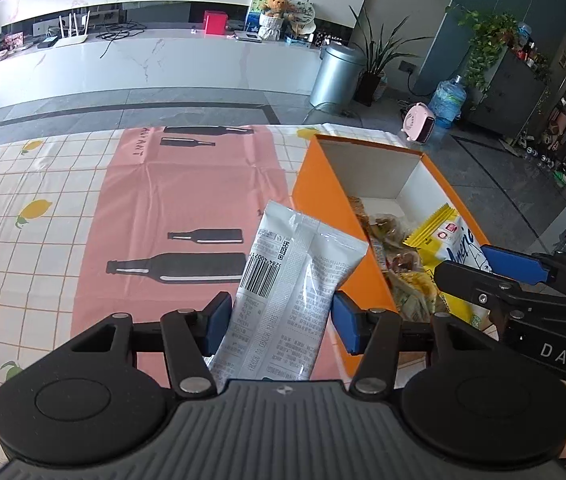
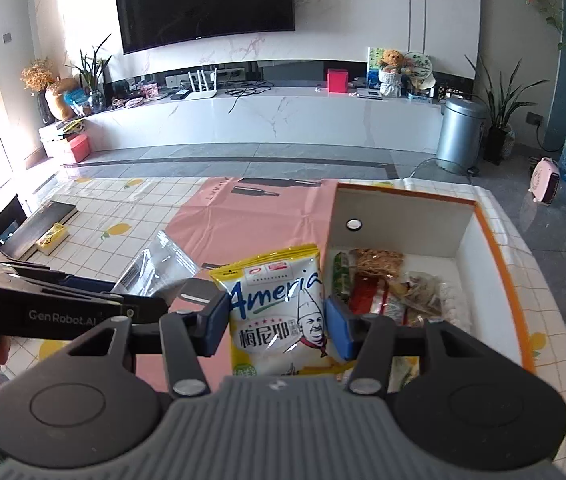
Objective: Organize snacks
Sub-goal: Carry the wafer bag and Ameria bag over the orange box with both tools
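My left gripper (image 1: 281,320) is shut on a white snack packet (image 1: 295,280) with a barcode, held above the pink mat just left of the orange box (image 1: 315,184). My right gripper (image 2: 279,320) is shut on a yellow and white "Ameria" snack bag (image 2: 279,304), held over the box's left wall (image 2: 367,208). In the left wrist view the right gripper (image 1: 495,268) comes in from the right with the yellow bag (image 1: 447,244) over the box. Several other snack packs (image 2: 387,288) lie inside the box. The left gripper (image 2: 83,308) and its white packet (image 2: 155,268) show at the left of the right wrist view.
The table has a lemon-print cloth (image 1: 23,200) and a pink mat with bottle prints (image 1: 187,192). A dark flat item and a yellow object (image 2: 53,236) lie at the table's far left. Beyond the table's edge are a TV bench, a metal bin (image 2: 461,136) and plants.
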### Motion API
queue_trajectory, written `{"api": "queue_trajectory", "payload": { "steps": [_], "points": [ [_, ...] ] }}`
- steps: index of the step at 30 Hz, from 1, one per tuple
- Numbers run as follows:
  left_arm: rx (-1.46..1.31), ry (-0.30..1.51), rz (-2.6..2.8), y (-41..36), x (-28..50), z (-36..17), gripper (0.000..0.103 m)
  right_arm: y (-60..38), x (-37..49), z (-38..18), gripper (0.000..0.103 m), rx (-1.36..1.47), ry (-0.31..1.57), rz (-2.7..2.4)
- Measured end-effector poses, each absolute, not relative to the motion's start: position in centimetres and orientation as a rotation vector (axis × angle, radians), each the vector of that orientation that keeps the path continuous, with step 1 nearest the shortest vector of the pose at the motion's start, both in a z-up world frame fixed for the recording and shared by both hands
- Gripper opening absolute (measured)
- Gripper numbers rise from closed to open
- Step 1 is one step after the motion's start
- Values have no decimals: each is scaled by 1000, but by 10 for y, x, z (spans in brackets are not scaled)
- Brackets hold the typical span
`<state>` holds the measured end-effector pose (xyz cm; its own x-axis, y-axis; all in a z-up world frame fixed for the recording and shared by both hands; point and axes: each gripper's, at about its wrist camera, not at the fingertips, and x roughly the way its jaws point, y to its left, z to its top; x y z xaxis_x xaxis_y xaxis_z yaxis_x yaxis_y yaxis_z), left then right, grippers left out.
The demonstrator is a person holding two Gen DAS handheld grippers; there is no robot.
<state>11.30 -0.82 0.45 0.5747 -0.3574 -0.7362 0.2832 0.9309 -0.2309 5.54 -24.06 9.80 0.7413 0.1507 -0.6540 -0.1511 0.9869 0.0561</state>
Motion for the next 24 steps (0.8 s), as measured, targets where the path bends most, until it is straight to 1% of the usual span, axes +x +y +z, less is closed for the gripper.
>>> {"api": "queue_trajectory", "payload": {
  "steps": [6,11,17,24],
  "points": [
    [-55,847,-432,-54,113,17,62,-288,38,115,50,11,681,102],
    [-5,844,-480,-92,118,19,62,-323,31,119,50,41,669,67],
    [65,864,-496,-128,131,11,60,-354,44,105,50,112,706,55],
    [163,880,-499,-160,151,0,59,-373,72,86,50,118,765,45]
  ]
}}
